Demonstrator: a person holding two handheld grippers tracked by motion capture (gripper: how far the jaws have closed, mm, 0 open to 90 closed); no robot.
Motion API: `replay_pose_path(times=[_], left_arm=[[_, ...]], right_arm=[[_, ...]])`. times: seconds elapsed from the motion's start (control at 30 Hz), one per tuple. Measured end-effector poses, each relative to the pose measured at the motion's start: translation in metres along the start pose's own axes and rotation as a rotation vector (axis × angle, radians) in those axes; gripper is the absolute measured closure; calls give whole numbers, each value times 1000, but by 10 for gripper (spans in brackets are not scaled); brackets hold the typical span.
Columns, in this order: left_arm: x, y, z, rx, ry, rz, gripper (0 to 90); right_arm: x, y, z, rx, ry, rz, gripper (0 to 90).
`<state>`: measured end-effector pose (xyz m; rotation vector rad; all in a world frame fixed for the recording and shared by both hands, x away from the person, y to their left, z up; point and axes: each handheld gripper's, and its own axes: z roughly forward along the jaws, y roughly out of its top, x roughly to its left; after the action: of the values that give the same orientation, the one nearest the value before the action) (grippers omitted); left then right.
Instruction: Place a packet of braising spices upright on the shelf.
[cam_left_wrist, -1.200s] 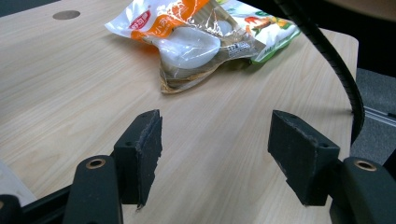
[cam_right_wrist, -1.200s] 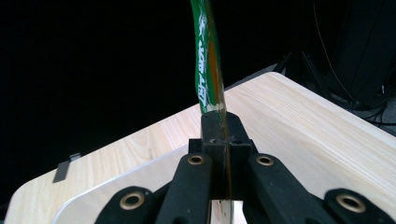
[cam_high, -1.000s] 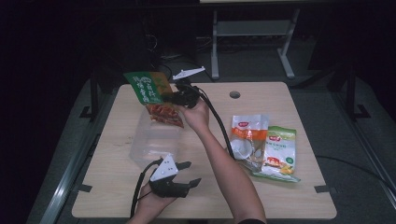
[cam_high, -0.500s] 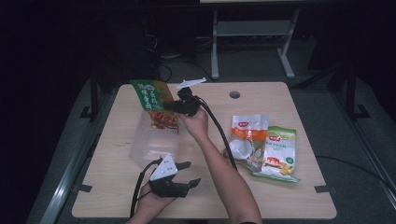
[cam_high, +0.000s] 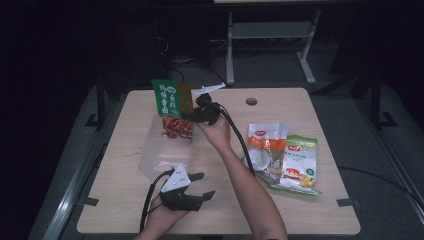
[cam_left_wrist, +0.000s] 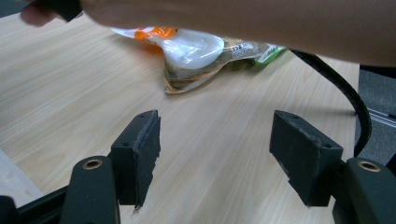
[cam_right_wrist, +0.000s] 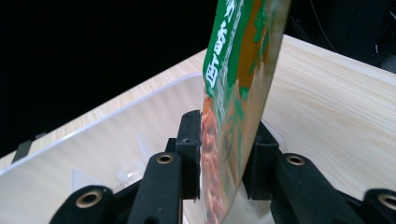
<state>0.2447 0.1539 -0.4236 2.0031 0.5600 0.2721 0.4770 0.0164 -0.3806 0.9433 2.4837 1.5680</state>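
Green snack pouch (cam_high: 172, 107) upright over clear plastic bin (cam_high: 157, 157), lower than second ago. We see right gripper (cam_high: 192, 116) jaws just opening, pouch between pads, release starting. Left gripper (cam_high: 197, 186) open, empty, on table (cam_high: 325, 210).

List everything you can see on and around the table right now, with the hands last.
Table: one, light wood.
Clear bin: one, see-through, left-centre of the table.
Green snack bag: one, green and orange, upright over the bin between the right gripper's fingers, which have just been opening.
Snack packets: two, white-orange and green-yellow, flat at the right.
Left gripper: black, open, near front edge.
Right gripper: black, at the bag.
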Motion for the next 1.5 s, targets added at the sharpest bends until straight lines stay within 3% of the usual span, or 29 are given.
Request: replay_pose_path(times=[0.23, 0.7, 1.13, 1.5], left_arm=[[2, 0, 0, 5, 9, 2, 314], [1, 0, 4, 12, 11, -1, 297], [3, 0, 6, 15, 6, -6, 294], [3, -1, 5, 18, 1, -8, 293]], right_arm=[[-4, -2, -18, 19, -13, 3, 570], [-10, -16, -65, 69, -27, 14, 478], [-14, -38, -109, 84, -54, 33, 430], [-19, -64, -149, 143, -101, 69, 380]])
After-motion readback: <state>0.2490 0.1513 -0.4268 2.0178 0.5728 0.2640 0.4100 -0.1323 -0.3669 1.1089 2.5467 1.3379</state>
